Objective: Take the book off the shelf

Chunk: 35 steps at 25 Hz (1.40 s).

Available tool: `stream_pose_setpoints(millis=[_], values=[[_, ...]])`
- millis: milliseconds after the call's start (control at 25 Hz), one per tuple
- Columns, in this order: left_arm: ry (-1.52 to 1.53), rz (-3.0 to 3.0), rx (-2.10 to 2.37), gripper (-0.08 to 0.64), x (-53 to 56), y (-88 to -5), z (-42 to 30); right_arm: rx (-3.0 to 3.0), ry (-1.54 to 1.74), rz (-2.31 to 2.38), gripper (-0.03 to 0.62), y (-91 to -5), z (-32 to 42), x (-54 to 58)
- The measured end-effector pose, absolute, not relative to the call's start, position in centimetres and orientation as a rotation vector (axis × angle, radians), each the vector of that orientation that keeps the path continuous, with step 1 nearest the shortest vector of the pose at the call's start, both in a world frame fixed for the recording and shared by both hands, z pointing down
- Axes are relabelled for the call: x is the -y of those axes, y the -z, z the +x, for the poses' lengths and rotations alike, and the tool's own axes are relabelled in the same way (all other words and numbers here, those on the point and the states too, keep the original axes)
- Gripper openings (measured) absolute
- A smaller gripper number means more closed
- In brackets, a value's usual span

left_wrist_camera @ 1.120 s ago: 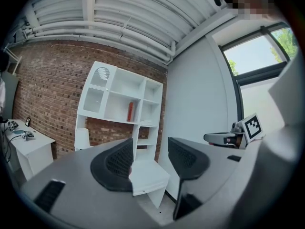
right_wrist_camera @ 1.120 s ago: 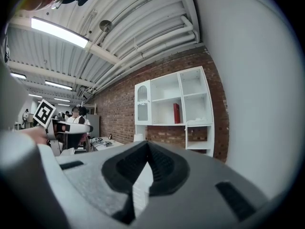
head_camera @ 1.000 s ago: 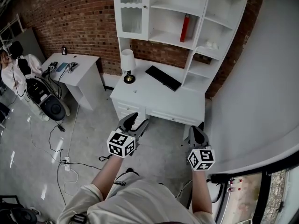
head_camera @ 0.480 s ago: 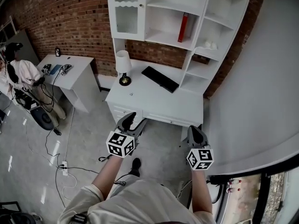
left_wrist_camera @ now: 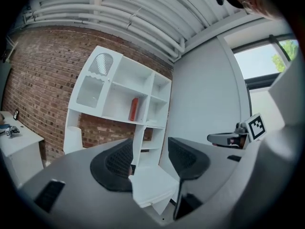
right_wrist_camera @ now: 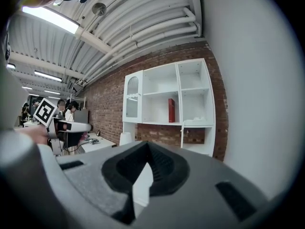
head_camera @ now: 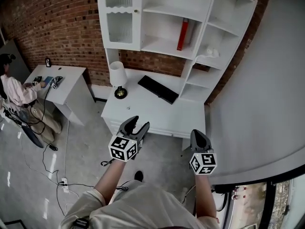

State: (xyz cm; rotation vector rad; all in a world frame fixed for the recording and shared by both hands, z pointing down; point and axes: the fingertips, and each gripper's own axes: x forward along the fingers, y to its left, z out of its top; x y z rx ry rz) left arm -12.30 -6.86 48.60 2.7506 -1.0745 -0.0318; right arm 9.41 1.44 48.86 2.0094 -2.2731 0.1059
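Seemingly at the approach stage, with nothing yet grasped:

- Far left: a person [head_camera: 13,87] sits at a side tabletop [head_camera: 71,75] against the brick wall [head_camera: 57,23], taking no part in the task.
- Left of centre: a lamp [head_camera: 117,74] with a white shade stands on the main tabletop [head_camera: 143,111], the white desk under the shelf unit [head_camera: 143,44].
- Left gripper [head_camera: 137,123]: held out level toward the desk, jaws wide apart with nothing between them. Its own view shows only the distant furniture through the gap.
- Centre: a dark keyboard [head_camera: 158,89] lies flat on the tabletop, angled, just right of the lamp.
- Centre right: the red book [head_camera: 182,34] stands upright on a middle shelf of the unit, against the vertical divider. It is untouched and well apart from both grippers.
- Right gripper [head_camera: 198,133]: held beside the left one, short of the desk's front edge. Its jaws are together at the tips and hold nothing.
- Progress, as judged: no part of the task is done. What remains is to close the distance to the desk, reach up over the tabletop, clamp on the book's spine and draw it off the shelf. The opened left gripper looks the likelier one for it.
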Motion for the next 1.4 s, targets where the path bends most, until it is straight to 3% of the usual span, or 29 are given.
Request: stream_pose_setpoints(millis=[840, 1400], values=[[-0.021, 2.766, 0.905, 0.213, 22.9, -50.6, -11.1, 2.143, -0.132, 2.118, 0.003, -49.5, 9.2, 12.6], [-0.047, 2.745, 0.958, 0.213, 28.2, -50.8, -7.0, 2.156, -0.114, 2.102, 0.003, -48.7, 14.9, 19.0]])
